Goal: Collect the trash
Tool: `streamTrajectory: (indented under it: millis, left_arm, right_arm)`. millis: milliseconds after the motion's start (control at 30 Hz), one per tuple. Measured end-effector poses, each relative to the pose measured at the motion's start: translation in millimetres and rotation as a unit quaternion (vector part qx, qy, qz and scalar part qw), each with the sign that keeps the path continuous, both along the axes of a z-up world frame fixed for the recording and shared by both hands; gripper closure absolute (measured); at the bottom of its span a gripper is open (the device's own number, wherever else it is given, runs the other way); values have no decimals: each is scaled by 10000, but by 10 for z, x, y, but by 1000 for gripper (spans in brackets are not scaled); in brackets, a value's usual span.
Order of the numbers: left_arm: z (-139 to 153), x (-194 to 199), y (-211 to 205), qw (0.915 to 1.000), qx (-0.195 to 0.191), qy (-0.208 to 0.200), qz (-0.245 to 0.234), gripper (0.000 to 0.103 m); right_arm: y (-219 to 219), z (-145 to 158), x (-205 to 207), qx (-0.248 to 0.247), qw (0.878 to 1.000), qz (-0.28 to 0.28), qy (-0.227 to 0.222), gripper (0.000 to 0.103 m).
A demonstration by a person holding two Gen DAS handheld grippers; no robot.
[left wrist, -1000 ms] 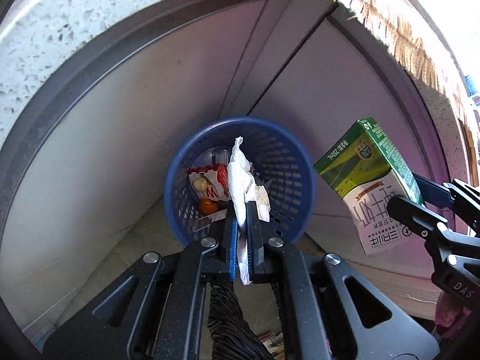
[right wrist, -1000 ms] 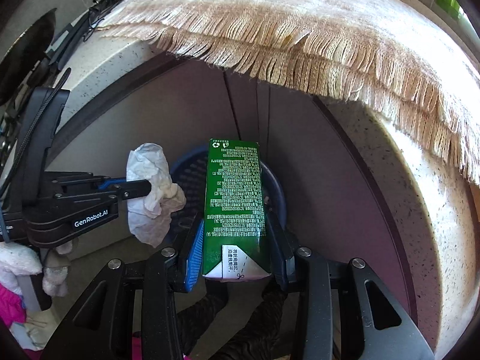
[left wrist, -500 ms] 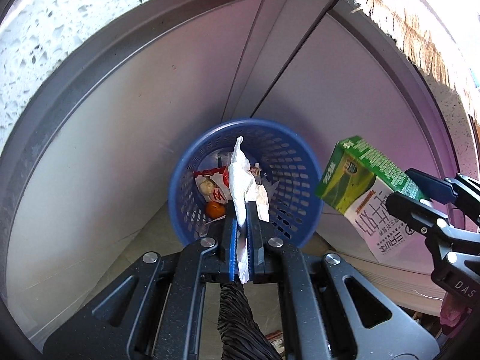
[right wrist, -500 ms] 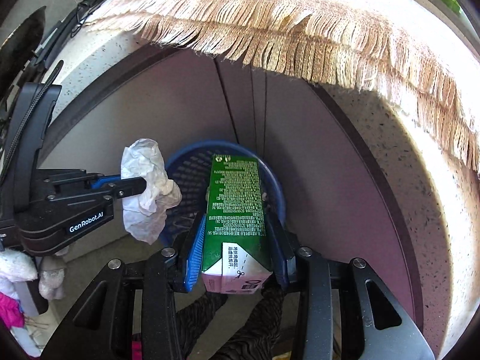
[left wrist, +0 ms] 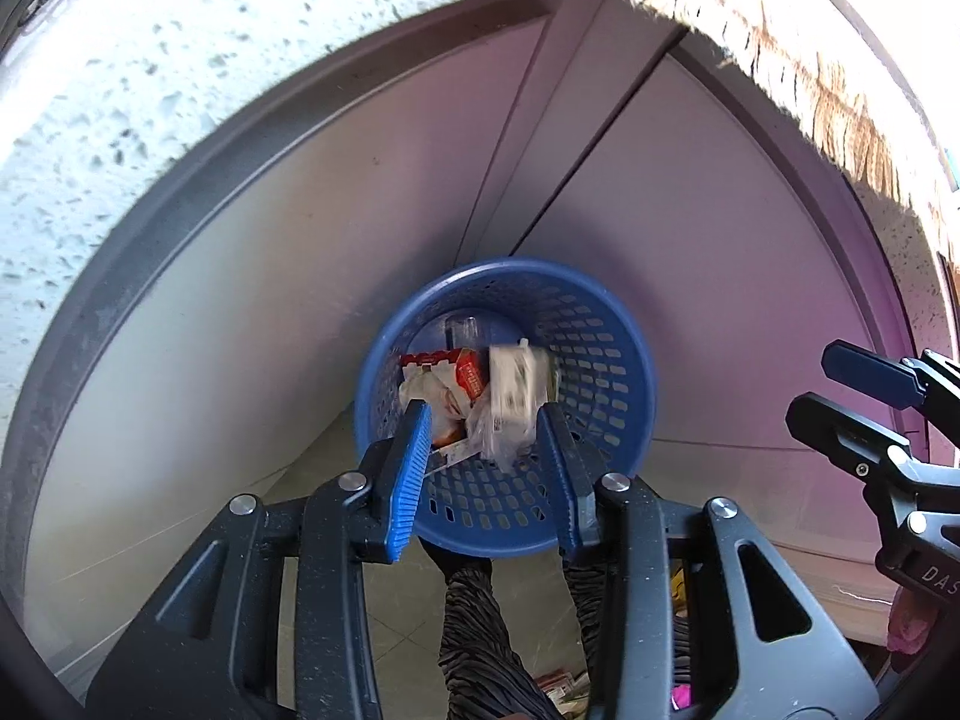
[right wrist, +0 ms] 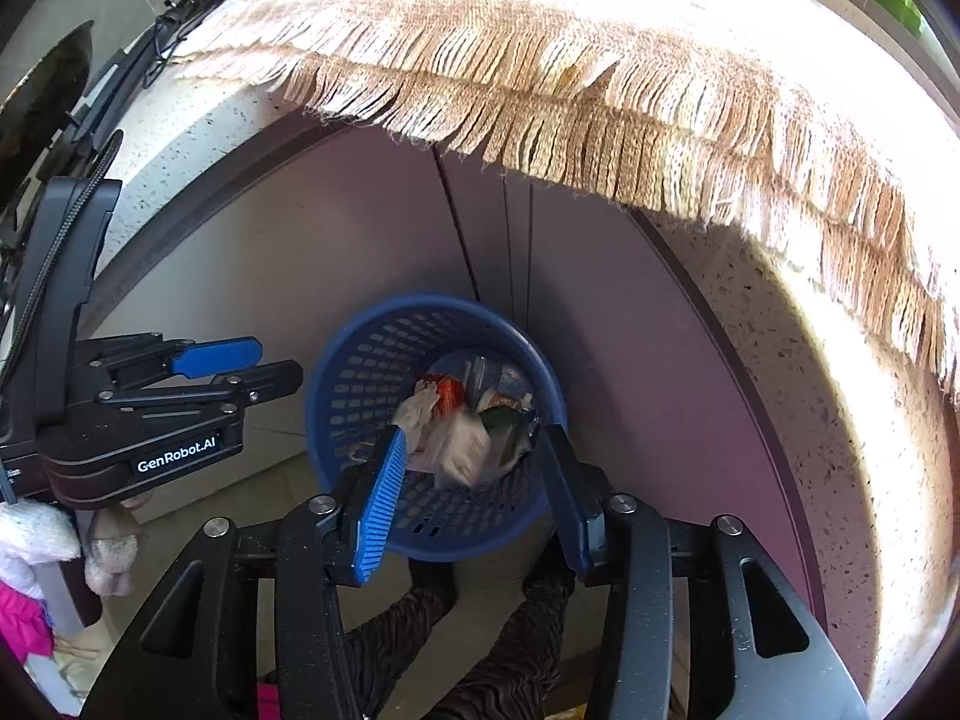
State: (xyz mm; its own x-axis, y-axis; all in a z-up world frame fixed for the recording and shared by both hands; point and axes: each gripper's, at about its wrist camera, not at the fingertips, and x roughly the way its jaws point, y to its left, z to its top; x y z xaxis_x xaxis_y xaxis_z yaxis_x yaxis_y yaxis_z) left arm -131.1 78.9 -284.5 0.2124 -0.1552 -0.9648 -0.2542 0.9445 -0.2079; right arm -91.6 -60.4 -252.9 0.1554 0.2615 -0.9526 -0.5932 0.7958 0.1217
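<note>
Both my grippers hang above the blue basket (left wrist: pixel 504 384), which stands on the tiled floor against the cabinet doors (left wrist: pixel 372 192), below the stone counter edge (right wrist: pixel 840 360) and the fringed mat (right wrist: pixel 540 90) that overhangs it. Left gripper (left wrist: pixel 485 420): jaws wide, nothing between them. Right gripper (right wrist: pixel 468 450): jaws wide too, nothing held; from the left wrist view it shows at the right edge with its fingers (left wrist: pixel 864 366) apart. The trash is in the basket: a crumpled tissue (right wrist: pixel 462 450), blurred, near the basket's front wall; a milk carton (left wrist: pixel 513 384), also blurred, lying toward the right side of the basket; a red wrapper (left wrist: pixel 462 369) and some paler scraps toward the back and left. The blur suggests the tissue and carton are falling or just settling; I cannot tell which. Judgement: this drop is done or all but done, with both pieces inside the rim. What is left I cannot judge well: the counter top is out of view. Some paper bits lie on the floor (left wrist: pixel 558 684) by my feet; too small to say whether they count as trash.
</note>
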Motion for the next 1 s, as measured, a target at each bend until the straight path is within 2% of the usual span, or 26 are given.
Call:
streamTrajectory:
  millis: [367,700,833,1000]
  left_arm:
    - [339,-66,13,9996,106,-259,-94,67]
    - [1001,-98,-59,9958,284,-859,-166,67]
    - [1283,-64,-113,9926,322,-1154,-189,67]
    - [1625,25,-180,9875,386,-1519,-176,67]
  right_arm:
    - [-53,427,33,270,9996,100,-60,58]
    - [-261,903,-4,647,9973,28,-340,58]
    - [-425,1106,-12,817,9954,-71,-497,52]
    - [-565,1369,53,959,9925,-158,-739,51]
